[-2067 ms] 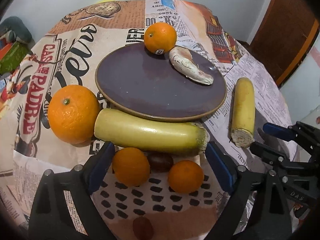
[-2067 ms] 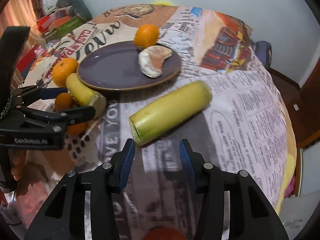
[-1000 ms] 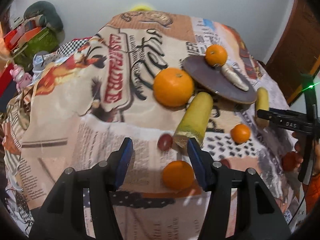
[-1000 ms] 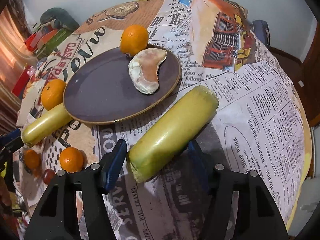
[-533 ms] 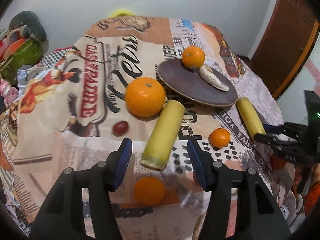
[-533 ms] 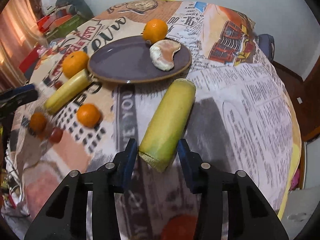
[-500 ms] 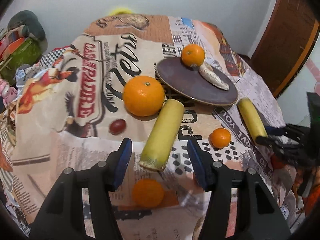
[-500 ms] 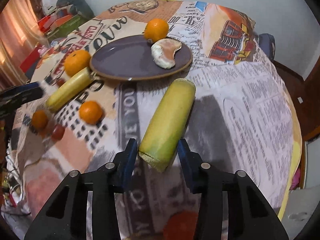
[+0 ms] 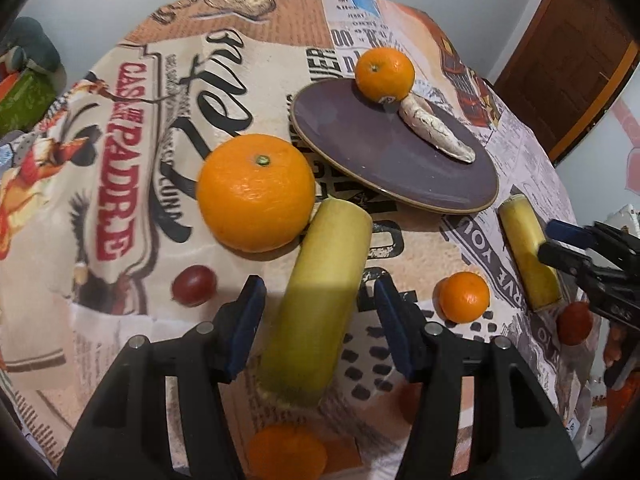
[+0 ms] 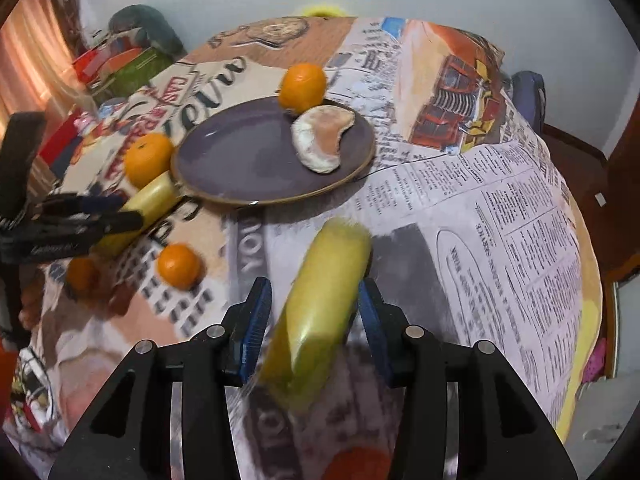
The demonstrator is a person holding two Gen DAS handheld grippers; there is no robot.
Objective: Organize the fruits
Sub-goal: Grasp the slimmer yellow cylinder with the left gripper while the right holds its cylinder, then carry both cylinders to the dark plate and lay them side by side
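My left gripper (image 9: 320, 300) is open, its pads on either side of a yellow banana piece (image 9: 320, 300) that lies on the tablecloth. A large orange (image 9: 256, 196) touches the banana's far end. My right gripper (image 10: 314, 310) is open around a second banana piece (image 10: 324, 304), pads close to its sides. A purple plate (image 9: 360, 140) holds an orange (image 9: 384, 74) and a pale peeled fruit piece (image 9: 436, 134). Small oranges (image 9: 464, 296) (image 9: 286, 456) and a red grape (image 9: 194, 290) lie on the cloth.
The round table has a printed newspaper-style cloth (image 10: 500, 208). A small red fruit (image 9: 574, 322) lies near the right gripper. Boxes and a dark object (image 10: 132, 60) sit off the table's far left. A wooden door (image 9: 568, 60) stands at right.
Both grippers have moved forward along their banana pieces, which now lie deeper between the pads. The fruit on the table has not shifted.
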